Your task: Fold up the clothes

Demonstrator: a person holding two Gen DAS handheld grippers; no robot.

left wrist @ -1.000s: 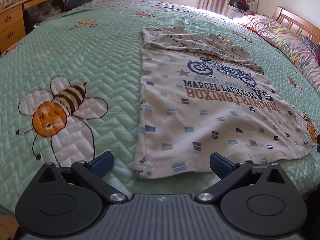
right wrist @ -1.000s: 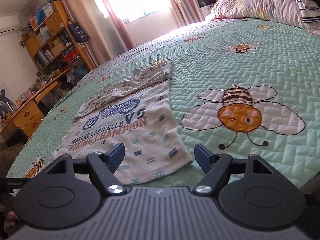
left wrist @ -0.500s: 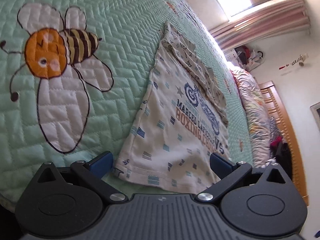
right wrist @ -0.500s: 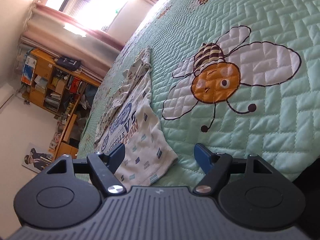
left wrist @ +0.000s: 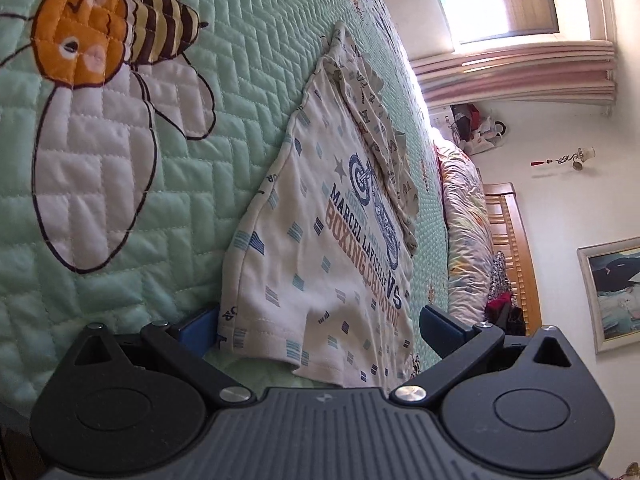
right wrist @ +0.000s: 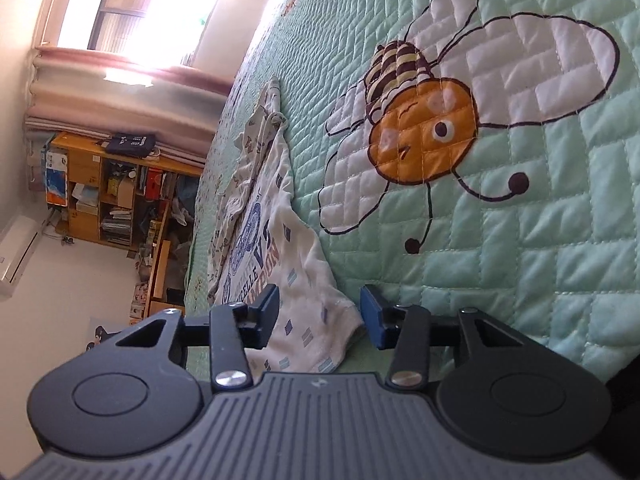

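A white T-shirt (left wrist: pixel 320 240) with a motorbike print and "BOXING CHAMPION" lettering lies flat on the green quilted bedspread (left wrist: pixel 240 60), its sleeves folded in at the far end. My left gripper (left wrist: pixel 320 328) is open and rolled sideways at the near hem. One hem corner lies between its fingers, against the left blue pad (left wrist: pixel 198 326). In the right wrist view the other hem corner of the T-shirt (right wrist: pixel 308 304) lies between the fingers of my right gripper (right wrist: pixel 320 314). Its jaws are closing, and a gap still shows beside the right pad (right wrist: pixel 372 316).
Embroidered bees (left wrist: pixel 92 40) (right wrist: pixel 424 140) decorate the bedspread (right wrist: pixel 540 280) on either side of the shirt. A rolled duvet (left wrist: pixel 460 220) and wooden headboard (left wrist: pixel 512 248) lie beyond the shirt. Cluttered wooden shelves (right wrist: pixel 112 184) stand by the curtained window (right wrist: pixel 132 8).
Both grippers sank toward the near hem and rolled sideways, so each now straddles a hem corner. The right gripper's jaws have narrowed around its corner; the left jaws stay wide.
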